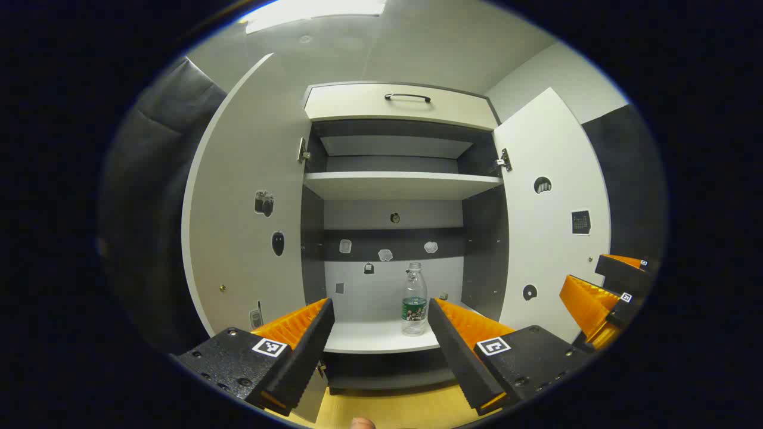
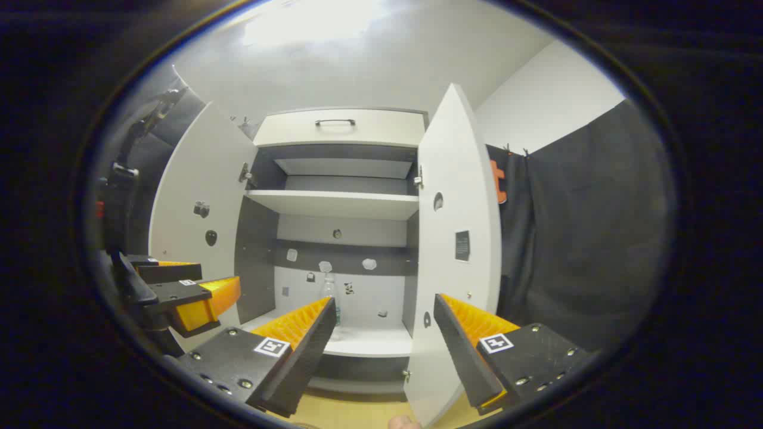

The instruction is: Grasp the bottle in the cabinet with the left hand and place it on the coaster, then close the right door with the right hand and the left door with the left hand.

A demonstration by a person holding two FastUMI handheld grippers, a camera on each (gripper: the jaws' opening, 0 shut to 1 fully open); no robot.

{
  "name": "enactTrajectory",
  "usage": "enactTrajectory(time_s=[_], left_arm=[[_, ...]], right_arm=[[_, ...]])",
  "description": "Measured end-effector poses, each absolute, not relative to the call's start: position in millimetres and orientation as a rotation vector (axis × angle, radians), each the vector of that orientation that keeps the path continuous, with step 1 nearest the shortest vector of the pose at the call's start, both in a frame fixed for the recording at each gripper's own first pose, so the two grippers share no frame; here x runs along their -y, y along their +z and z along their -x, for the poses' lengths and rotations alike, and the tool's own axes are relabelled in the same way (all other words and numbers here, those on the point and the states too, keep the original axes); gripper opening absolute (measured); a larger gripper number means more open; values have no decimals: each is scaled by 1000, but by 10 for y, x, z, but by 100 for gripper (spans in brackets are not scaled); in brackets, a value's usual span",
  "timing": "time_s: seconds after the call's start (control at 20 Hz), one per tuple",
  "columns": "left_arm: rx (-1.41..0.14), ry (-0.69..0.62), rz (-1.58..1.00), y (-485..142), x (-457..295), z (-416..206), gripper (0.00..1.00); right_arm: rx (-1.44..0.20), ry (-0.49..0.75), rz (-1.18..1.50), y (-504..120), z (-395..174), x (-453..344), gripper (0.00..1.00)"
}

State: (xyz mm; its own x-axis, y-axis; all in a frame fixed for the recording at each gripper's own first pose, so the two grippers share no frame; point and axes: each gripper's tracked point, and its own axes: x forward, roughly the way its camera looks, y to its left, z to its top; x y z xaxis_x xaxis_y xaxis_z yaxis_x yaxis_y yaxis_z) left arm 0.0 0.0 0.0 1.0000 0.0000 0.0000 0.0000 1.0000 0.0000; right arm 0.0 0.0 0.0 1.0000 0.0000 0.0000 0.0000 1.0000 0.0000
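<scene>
Standing upright on the lower shelf of the cabinet, the bottle lies straight ahead & a bit right of centre btw the spread fingers of the left gripper, prob. nearer than the right gripper, also spread, facing the right door edge.

Bottle upright on btm shelf

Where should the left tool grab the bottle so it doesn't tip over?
Probably around the middle of the bottle, near its label, coming straight in from the front. It stands upright on the lower shelf of the cabinet, both doors are open, and nothing stands in front of it. The left tool is open and already faces it, with its fingers on either side of the bottle's round body.
</scene>
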Motion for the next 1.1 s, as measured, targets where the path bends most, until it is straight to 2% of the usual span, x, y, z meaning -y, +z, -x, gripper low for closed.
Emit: enactTrajectory(time_s=[0.15, 0.2, 0.65, 0.95, 1.1], left_arm=[[-4, 29, 22, 43, 37, -66, 99], [-3, 38, 20, 47, 53, -87, 99], [11, 46, -4, 124, 194, -62, 99], [16, 15, -25, 126, 258, -93, 99], [-10, -30, -12, -29, 334, -379, 99]], right_arm=[[-20, 24, 4, 8, -106, 3, 96], [-19, 34, 12, 21, -128, -1, 99], [-25, 70, 14, 1, -191, -4, 99], [-16, 43, 4, 30, -205, 76, 99], [-10, 23, 2, 86, -168, 140, 99]])
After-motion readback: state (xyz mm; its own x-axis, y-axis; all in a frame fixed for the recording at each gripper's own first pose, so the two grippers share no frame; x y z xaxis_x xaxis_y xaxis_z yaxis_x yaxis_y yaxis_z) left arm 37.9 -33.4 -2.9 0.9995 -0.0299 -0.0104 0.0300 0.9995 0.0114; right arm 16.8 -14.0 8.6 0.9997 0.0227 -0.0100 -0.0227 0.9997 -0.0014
